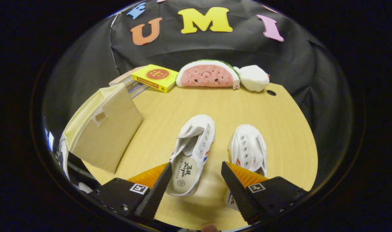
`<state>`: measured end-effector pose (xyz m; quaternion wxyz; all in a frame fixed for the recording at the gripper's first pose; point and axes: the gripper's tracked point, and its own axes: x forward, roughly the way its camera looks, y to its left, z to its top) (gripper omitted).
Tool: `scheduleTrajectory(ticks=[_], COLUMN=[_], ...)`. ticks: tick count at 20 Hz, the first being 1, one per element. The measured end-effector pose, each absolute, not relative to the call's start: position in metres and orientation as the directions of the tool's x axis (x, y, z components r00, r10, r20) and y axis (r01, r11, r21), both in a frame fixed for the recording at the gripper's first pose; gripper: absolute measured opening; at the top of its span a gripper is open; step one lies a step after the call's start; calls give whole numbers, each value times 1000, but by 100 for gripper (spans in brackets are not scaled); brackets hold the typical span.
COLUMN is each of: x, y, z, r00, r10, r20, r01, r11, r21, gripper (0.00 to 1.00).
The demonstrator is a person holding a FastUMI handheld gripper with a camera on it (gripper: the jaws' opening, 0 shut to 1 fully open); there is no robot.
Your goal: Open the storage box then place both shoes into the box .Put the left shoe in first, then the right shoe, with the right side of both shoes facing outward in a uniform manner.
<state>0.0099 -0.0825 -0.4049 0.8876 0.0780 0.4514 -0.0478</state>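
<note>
Table [221, 103]: two shoes [192, 151], fingers [170, 180] spread.

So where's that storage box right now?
In the gripper view, the beige storage box stands at the table's left edge, left of the two shoes, its lid shut; the open tool holds nothing.

Shoes [215, 148] side by side on table [289, 122] (box [102, 132] left) – ahead of tool [196, 170].
</note>
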Motion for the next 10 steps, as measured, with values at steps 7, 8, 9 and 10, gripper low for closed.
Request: scheduleTrajectory(ticks=[7,8,9,10], x=[34,36,38,38], y=[-91,-89,-86,-86], z=[-447,-448,-448,-448], r00=[502,495,486,475], r10=[-17,0,8,10], r20=[-864,-869,-874,-880], r01=[226,237,247,246], r11=[967,962,958,958], r21=[113,136,146,144], gripper=[49,37,30,17])
